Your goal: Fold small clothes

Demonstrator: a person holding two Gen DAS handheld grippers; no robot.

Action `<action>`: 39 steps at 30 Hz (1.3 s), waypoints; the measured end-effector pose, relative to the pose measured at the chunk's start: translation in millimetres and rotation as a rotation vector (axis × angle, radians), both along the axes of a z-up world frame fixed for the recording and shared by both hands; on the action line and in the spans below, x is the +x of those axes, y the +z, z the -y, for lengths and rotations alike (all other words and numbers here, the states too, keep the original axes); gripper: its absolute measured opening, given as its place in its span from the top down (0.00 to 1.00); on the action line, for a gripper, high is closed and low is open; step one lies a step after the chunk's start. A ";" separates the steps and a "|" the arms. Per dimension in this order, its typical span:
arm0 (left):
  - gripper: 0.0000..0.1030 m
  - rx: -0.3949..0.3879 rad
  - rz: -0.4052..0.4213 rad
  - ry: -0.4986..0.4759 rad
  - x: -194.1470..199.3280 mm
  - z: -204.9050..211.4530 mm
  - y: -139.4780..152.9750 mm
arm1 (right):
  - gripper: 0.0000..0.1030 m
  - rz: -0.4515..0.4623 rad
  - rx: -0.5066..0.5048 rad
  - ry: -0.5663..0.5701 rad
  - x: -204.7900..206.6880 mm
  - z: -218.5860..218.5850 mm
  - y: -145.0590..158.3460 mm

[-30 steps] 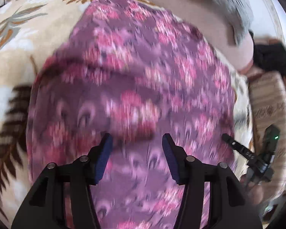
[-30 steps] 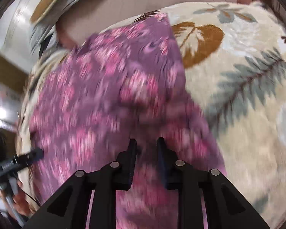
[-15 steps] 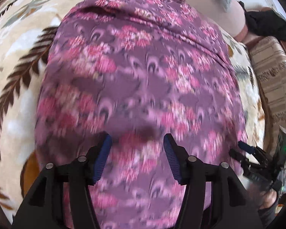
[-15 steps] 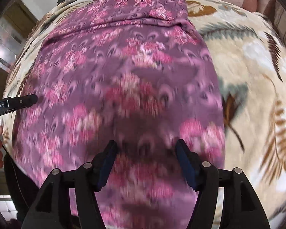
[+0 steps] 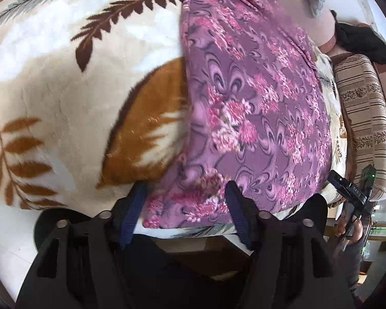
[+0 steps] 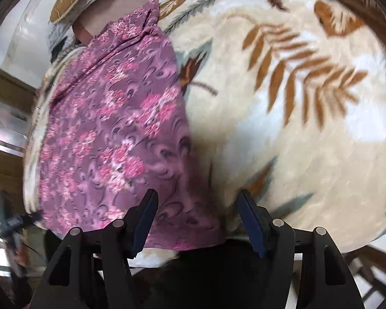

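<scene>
Two wrist fisheyes, both low over the near edge of a leaf-print blanket.

The left wrist view looks forward and down between its spread fingers (image 5: 231, 211) from the purple floral garment's (image 5: 257, 108) near left corner, close, with the blanket (image 5: 64, 77) filling its left half and a striped cushion (image 5: 365, 108) at far right. The right wrist view sits just as close at the garment's (image 6: 110, 134) near right corner, blanket (image 6: 296, 128) to its right. Both share the garment; each catches the other gripper at its edge, the right one (image 5: 347, 190) and the left one (image 6: 12, 226).

Bare blanket (image 5: 64, 97) beside garment (image 5: 257, 118) — open passage.
</scene>
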State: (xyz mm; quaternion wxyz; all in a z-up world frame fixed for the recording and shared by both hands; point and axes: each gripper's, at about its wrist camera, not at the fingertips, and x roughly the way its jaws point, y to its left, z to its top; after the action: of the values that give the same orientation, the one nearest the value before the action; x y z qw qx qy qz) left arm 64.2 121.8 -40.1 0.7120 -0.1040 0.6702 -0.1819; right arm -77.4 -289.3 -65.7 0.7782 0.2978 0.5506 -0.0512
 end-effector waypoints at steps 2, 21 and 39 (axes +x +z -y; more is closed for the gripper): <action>0.28 -0.024 0.005 -0.006 -5.7 6.3 2.5 | 0.35 -0.003 -0.009 0.022 0.8 -8.9 -5.7; 0.91 -0.232 0.011 -0.021 -7.9 19.4 36.8 | 0.94 0.206 0.110 0.101 -15.3 -26.5 28.0; 0.91 -0.397 0.121 0.115 75.2 12.9 73.0 | 0.94 0.415 0.297 -0.077 36.1 -4.8 77.8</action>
State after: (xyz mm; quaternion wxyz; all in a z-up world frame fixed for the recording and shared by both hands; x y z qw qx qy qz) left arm 139.4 108.9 32.9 0.7257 -0.2692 0.5702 -0.2751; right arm -41.3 -284.5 12.1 0.8197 0.4339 0.3687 0.0628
